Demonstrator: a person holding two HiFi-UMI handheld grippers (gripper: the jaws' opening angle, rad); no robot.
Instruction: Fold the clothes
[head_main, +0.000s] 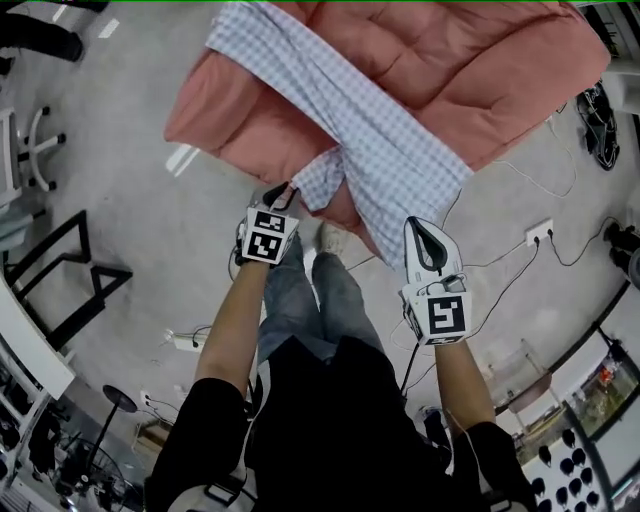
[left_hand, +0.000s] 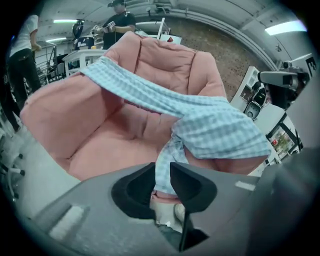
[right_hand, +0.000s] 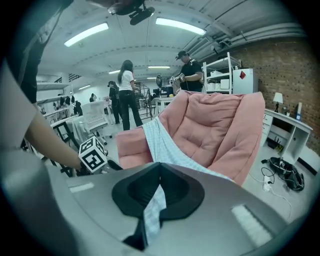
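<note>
A blue-and-white checked garment (head_main: 370, 130) lies slantwise across a pink padded armchair (head_main: 480, 60). In the head view my left gripper (head_main: 283, 190) is at the garment's hanging near end by the chair's front edge. In the left gripper view, a strip of the checked cloth (left_hand: 200, 120) runs down between the narrow-set jaws of the left gripper (left_hand: 162, 172), which is shut on it. My right gripper (head_main: 418, 225) is at the garment's lower right edge. In the right gripper view, that gripper (right_hand: 159, 170) is shut on the cloth (right_hand: 160, 145), which passes between the closed jaws.
The person's legs and shoes (head_main: 310, 290) stand right before the armchair. A power strip (head_main: 540, 232) and cables lie on the floor to the right, a black frame (head_main: 60, 270) to the left. People (right_hand: 125, 95) and white desks (right_hand: 285, 125) are farther off.
</note>
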